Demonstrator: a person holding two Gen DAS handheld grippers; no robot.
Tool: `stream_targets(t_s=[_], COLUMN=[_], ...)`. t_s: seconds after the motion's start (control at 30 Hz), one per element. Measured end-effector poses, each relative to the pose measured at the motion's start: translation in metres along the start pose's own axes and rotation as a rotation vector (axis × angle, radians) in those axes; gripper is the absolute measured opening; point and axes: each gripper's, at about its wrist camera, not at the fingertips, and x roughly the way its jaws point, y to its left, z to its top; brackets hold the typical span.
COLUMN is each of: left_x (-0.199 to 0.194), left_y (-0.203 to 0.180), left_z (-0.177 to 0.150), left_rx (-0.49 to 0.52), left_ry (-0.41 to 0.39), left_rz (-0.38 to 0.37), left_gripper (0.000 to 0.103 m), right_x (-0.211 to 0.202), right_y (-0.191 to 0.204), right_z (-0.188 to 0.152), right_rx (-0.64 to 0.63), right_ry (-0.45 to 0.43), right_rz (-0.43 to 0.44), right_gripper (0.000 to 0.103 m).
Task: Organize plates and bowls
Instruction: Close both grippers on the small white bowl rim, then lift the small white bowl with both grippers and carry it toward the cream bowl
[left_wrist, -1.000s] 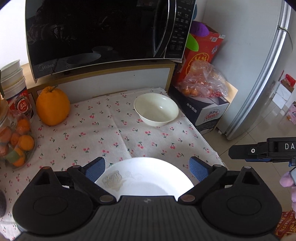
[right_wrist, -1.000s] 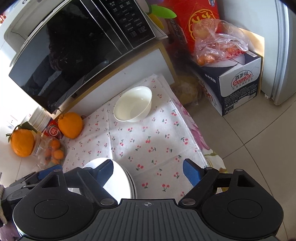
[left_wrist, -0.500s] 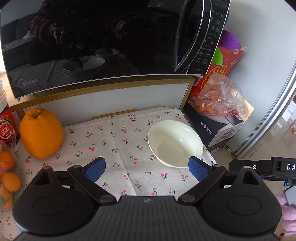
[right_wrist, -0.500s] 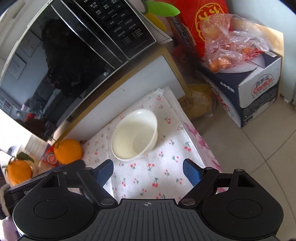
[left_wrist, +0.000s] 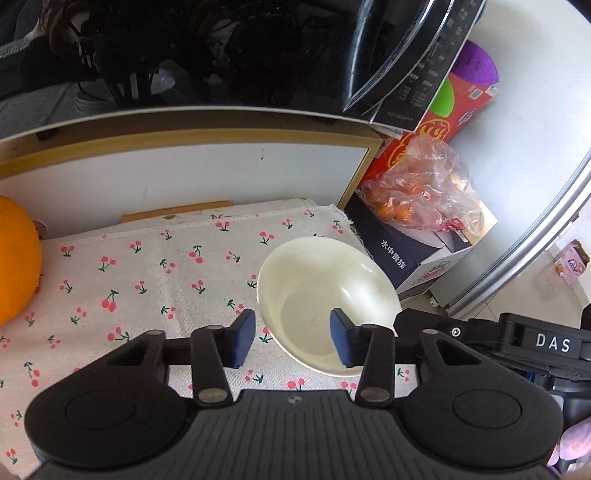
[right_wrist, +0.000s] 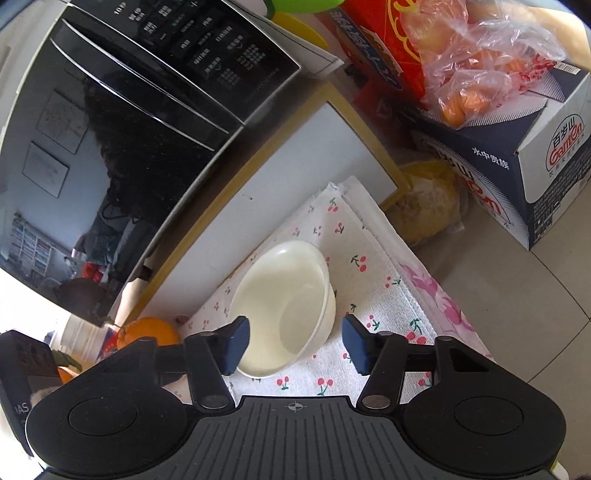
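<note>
A cream bowl (left_wrist: 325, 302) stands upright on the cherry-print cloth (left_wrist: 147, 280); it also shows in the right wrist view (right_wrist: 284, 306). My left gripper (left_wrist: 293, 341) is open, its two blue pads either side of the bowl's near-left rim, just above it. My right gripper (right_wrist: 293, 345) is open and straddles the bowl's near right side, the wall between its pads. The right gripper's body (left_wrist: 517, 343) shows at the right of the left wrist view. The white plate is out of view.
A black microwave (left_wrist: 221, 51) on a white shelf overhangs the cloth's far edge. A large orange (left_wrist: 14, 258) sits at left. A carton (right_wrist: 517, 155) with a bag of oranges (left_wrist: 421, 192) stands on the floor to the right, beside a fridge (left_wrist: 546, 206).
Both grippers moved forward and down to the bowl, and both narrowed their opening. The white plate under the left gripper dropped out of view.
</note>
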Motion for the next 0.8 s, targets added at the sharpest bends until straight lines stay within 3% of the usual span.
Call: stream_targets(t_s=[0.23, 0.37, 0.8], left_x=[0.008, 0.007, -0.032], left_y=[0.01, 0.013, 0.002], left_z=[-0.002, -0.002, 0.002], left_rx=[-0.041, -0.05, -0.037], left_ry=[0.004, -0.001, -0.048], left_rz=[0.009, -0.001, -0.008], left_gripper=[0.015, 0.01, 0.009], right_x=[0.013, 0.012, -0.019], right_y=[-0.006, -0.007, 0.016], right_z=[-0.002, -0.002, -0.009], right_rx=[0.016, 0.024, 0.026], right_ry=[-0.001, -0.01, -0.055], right_rz=[-0.017, -0.033, -0.019], right_gripper=[0.026, 0.012, 0.011])
